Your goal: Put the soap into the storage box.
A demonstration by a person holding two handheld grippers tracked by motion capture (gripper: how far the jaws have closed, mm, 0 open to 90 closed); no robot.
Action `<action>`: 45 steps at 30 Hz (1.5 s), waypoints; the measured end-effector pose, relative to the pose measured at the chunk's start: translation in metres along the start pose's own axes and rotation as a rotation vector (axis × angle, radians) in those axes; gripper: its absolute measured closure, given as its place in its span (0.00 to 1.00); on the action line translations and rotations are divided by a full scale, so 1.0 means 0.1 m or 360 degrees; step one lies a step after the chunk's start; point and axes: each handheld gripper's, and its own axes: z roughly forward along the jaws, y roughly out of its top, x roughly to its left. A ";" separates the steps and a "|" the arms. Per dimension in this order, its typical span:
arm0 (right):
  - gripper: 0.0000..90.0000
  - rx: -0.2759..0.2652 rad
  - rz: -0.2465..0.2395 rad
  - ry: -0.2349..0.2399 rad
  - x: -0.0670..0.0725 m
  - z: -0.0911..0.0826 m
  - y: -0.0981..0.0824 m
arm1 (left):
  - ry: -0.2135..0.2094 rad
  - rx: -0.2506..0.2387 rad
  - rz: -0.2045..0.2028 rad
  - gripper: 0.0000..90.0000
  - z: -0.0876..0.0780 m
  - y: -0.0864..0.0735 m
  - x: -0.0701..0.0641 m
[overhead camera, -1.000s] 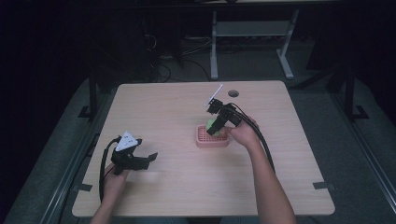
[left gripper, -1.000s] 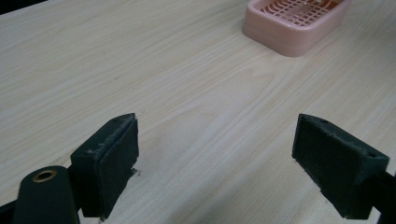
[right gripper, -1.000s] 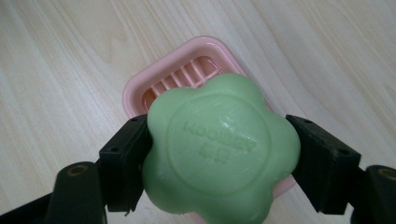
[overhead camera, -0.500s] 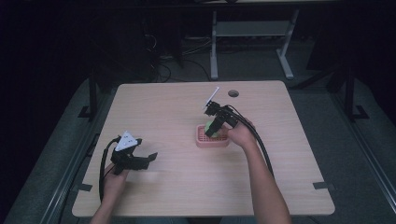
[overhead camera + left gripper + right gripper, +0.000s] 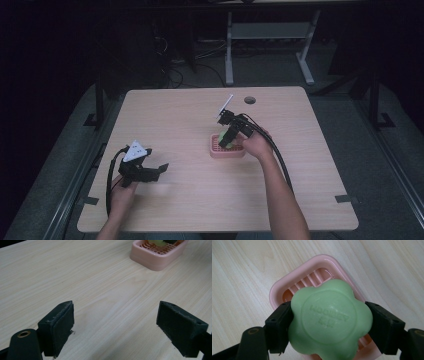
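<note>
One relation matters: green soap (image 5: 329, 320) clamped in my right tongs (image 5: 329, 322), directly over pink soap dish (image 5: 287, 290) at frame centre. Left tongs (image 5: 122, 325) wide, idle, lower left, farther.

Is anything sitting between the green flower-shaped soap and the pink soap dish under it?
Nothing visible. The right gripper clamps the green flower-shaped soap bar directly over the pink slatted soap dish, whose visible slats hold nothing.

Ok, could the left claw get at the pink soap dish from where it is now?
Probably yes: bare table lies between the open left claw and the soap dish, but the right claw holds the green soap over it.
</note>
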 end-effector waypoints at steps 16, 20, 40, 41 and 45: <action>0.29 0.0023 0.0015 0.0007 -0.01 0.04 0.00 | 0.0002 -0.0001 0.0004 0.16 0.00 0.00 0.00; 0.29 0.0034 0.0013 0.0008 0.00 0.05 0.00 | 0.0002 -0.0001 0.0002 0.16 0.00 0.00 0.00; 0.29 0.0030 0.0010 0.0006 -0.01 0.07 0.01 | 0.0000 0.0004 0.0008 0.16 0.00 0.00 0.00; 0.29 0.0030 0.0010 0.0007 -0.01 0.07 0.01 | 0.0000 -0.0001 0.0003 0.16 0.00 0.00 0.00; 0.28 0.0039 0.0011 0.0007 0.00 0.08 0.01 | 0.0001 -0.0001 0.0000 0.16 0.00 0.00 0.00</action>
